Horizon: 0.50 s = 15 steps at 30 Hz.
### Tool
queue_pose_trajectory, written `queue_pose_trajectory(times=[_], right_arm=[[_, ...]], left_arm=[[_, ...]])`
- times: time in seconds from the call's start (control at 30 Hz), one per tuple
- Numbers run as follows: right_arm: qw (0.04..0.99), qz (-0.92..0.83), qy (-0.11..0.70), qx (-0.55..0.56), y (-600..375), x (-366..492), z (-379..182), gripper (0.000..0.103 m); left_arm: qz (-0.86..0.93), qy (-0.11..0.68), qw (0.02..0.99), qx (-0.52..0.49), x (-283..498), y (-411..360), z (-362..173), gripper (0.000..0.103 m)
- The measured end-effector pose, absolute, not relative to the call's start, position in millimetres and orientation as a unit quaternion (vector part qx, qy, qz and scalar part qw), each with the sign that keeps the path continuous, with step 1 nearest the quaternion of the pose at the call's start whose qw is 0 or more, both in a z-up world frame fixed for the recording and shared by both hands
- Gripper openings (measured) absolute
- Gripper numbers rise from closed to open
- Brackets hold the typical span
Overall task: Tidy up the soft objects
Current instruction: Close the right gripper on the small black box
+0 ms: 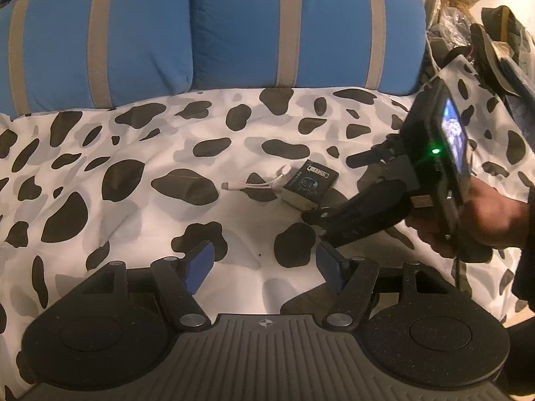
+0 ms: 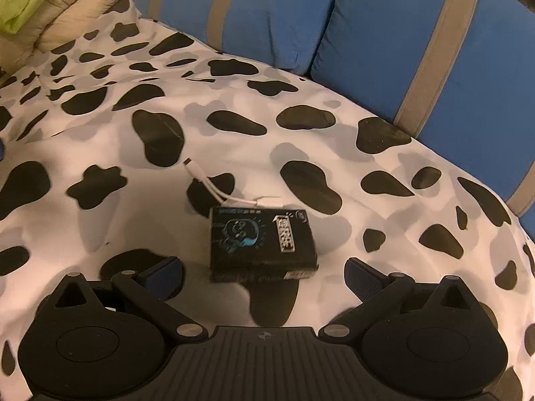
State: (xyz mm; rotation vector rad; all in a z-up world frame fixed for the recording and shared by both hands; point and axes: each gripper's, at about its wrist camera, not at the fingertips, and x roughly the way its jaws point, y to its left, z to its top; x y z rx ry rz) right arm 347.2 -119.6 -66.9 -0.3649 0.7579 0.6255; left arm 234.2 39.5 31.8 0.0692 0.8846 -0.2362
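Right wrist view shows the right gripper with jaws released, spread on either side of a small black box on the spotted bedspread. A white cable lies touching the box's far edge and could snag or drag along if the jaws close. Left gripper hangs released near the box, nothing between its jaws. Blue pillows sit beyond the box.

Both cams ride on the grippers, angled down at the bed's cow-print cover from pretty close. Left wrist view faces the blue cushions square-on; right wrist view sits closer, rolled a bit. Both share the black box, white cable and cushions. Left view also catches the right gripper.
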Motion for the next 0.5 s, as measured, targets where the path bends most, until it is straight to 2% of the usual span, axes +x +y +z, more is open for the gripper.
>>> queue_pose_trajectory(times=[0.1, 0.23, 0.3, 0.5], right_arm=[[0.865, 0.293, 0.366, -0.177, -116, 354, -72, 0.101], [0.863, 0.296, 0.377, -0.161, -116, 362, -77, 0.091], [0.858, 0.307, 0.385, -0.146, -117, 363, -76, 0.075], [0.852, 0.325, 0.382, -0.149, -119, 355, -60, 0.074]], left_arm=[[-0.114, 0.422, 0.898, 0.047, 234, 36, 32, 0.067], [-0.117, 0.427, 0.896, 0.036, 237, 37, 32, 0.067], [-0.118, 0.428, 0.896, 0.031, 239, 36, 32, 0.067], [-0.118, 0.435, 0.892, 0.037, 241, 31, 27, 0.067]])
